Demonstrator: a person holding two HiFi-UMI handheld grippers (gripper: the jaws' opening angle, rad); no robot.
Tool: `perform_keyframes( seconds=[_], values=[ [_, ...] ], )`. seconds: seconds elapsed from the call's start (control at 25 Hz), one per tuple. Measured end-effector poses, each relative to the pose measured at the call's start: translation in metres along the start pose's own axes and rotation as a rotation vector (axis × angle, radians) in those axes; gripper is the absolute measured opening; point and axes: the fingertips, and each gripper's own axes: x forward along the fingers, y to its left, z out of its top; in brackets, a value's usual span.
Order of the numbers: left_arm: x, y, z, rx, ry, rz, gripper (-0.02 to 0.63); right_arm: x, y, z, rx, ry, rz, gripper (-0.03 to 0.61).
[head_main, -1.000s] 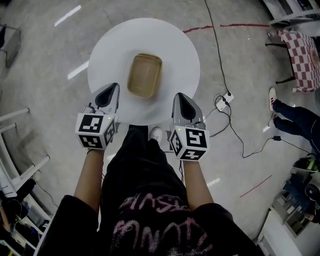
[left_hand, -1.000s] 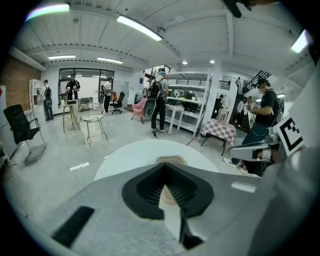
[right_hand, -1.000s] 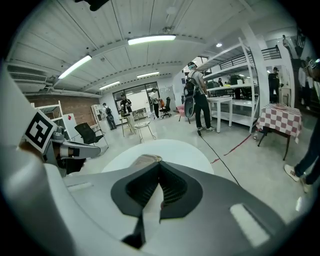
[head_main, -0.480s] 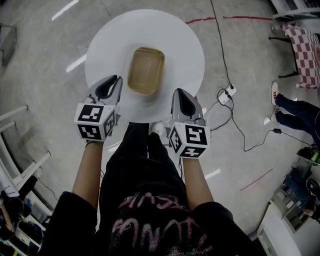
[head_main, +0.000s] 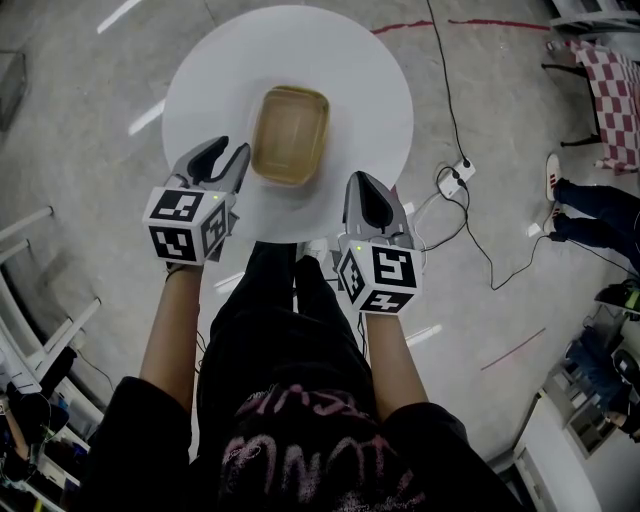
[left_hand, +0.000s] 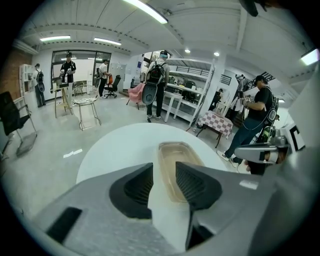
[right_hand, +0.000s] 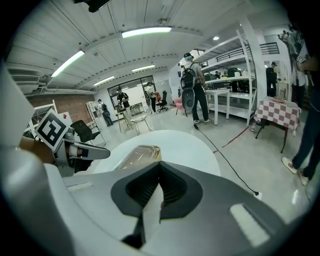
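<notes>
Where left hand-held gripper (head_main: 229, 152) gapes, tan tray (head_main: 290, 135) just ahead.

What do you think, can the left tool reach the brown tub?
Probably yes: the left tool hangs open right beside the brown tub on the white table, with nothing between them.

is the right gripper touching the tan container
Apart. The head view shows bare white table between the right gripper and the tan container.
</notes>
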Motion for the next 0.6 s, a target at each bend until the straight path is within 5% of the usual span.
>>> perform_keyframes(
  seconds=[0.6],
  values=[
    [0.027, 0.003, -0.013, -0.058, 0.073, -0.045, 0.195, 0.012, -0.012, -0.009, 0.011, 0.035, -0.018, 0.006]
  ],
)
